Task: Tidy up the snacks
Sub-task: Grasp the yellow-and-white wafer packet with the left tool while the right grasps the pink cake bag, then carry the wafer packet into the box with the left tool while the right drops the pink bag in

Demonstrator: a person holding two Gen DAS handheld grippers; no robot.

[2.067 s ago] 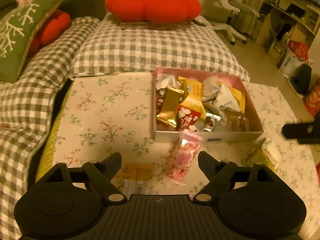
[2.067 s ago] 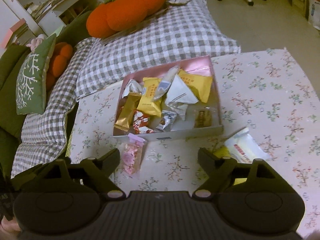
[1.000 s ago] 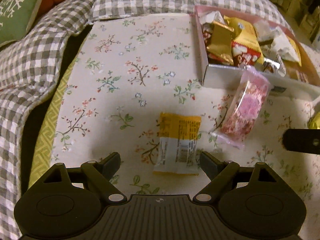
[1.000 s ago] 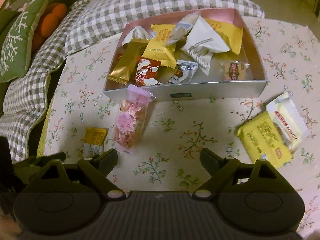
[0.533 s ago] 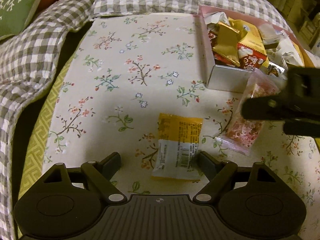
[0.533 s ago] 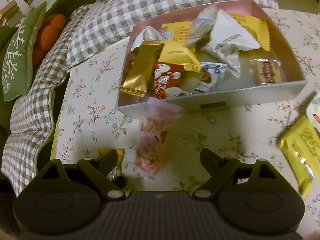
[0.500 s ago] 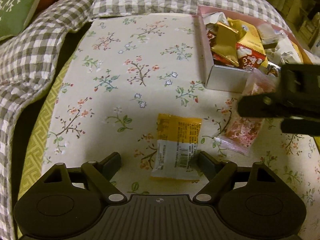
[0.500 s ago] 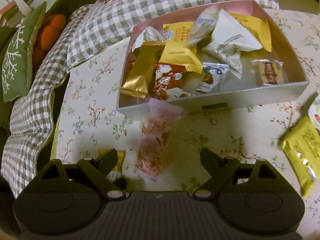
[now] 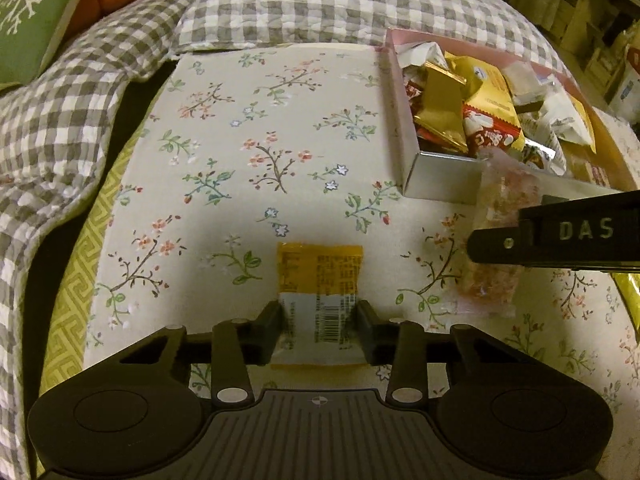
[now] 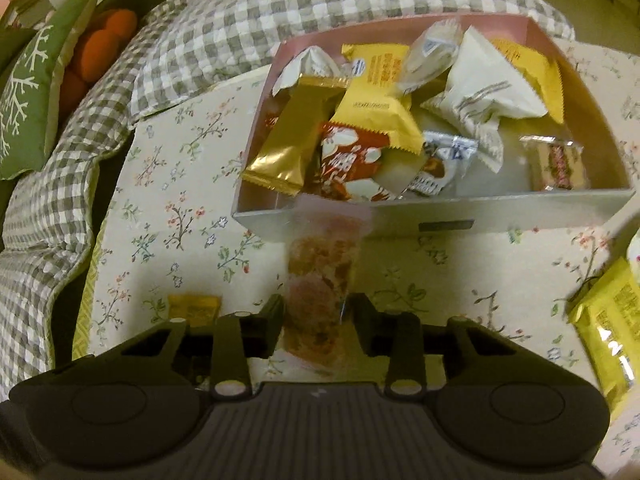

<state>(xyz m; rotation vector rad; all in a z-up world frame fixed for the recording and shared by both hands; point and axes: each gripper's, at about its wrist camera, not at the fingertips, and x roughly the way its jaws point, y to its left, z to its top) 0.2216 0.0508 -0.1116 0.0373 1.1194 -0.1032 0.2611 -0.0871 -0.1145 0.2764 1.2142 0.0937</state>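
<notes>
Left gripper (image 9: pixel 320 322) closing, pads pressing the yellow-and-white packet (image 9: pixel 319 280) on the floral cloth (image 9: pixel 248 128). Right gripper (image 10: pixel 316 320) closing onto the pink candy bag (image 10: pixel 320 280); snack box (image 10: pixel 440 212) at twelve o'clock beyond.

A small flat packet (image 9: pixel 320 280) is lying low in the left wrist frame's centre on the tablecloth (image 9: pixel 248 140); right of it, a clear bag (image 9: pixel 496 248) is leaning against the snack-filled box (image 9: pixel 436 180) at upper right.
</notes>
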